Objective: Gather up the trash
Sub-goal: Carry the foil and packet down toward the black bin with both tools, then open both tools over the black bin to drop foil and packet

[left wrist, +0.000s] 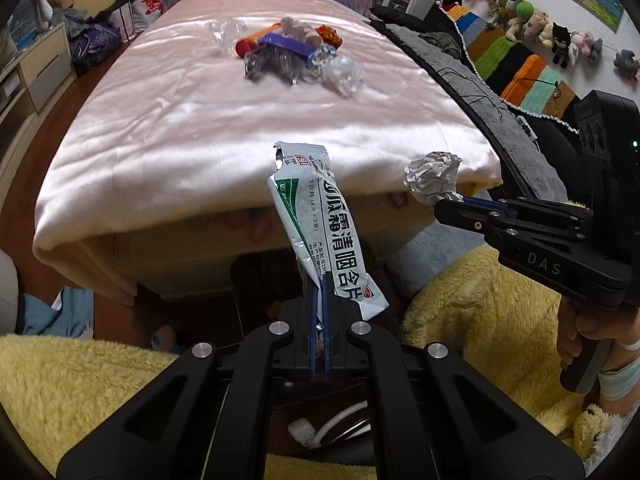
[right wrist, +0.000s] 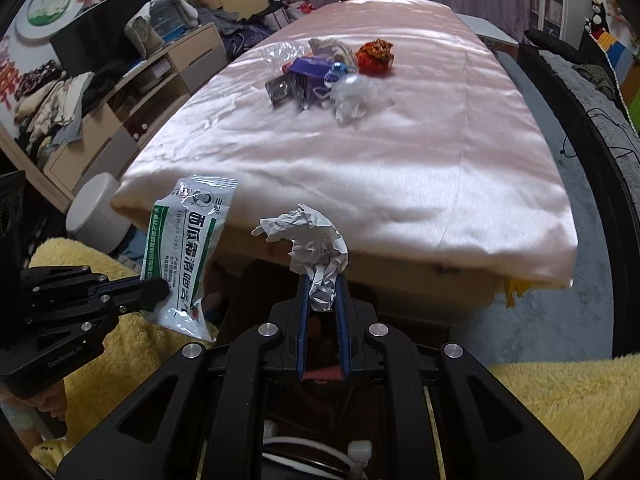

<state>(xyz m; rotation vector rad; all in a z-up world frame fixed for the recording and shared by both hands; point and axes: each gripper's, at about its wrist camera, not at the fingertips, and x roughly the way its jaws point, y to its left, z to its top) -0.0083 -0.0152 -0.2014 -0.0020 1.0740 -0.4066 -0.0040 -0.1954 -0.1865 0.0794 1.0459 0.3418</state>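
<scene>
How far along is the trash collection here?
Done: nothing visibly binned; no bin shows in either view. In hand: the left gripper is shut on a green-and-white sachet, and the right gripper is shut on a crumpled paper ball. Left: a pile of wrappers on the pink bedcover.

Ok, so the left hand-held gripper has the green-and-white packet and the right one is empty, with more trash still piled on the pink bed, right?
Not quite: the right hand-held gripper is not empty. The right wrist view shows it shut on a crumpled paper ball. The left hand-held gripper does hold the packet, and the trash pile remains on the pink bed.
</scene>
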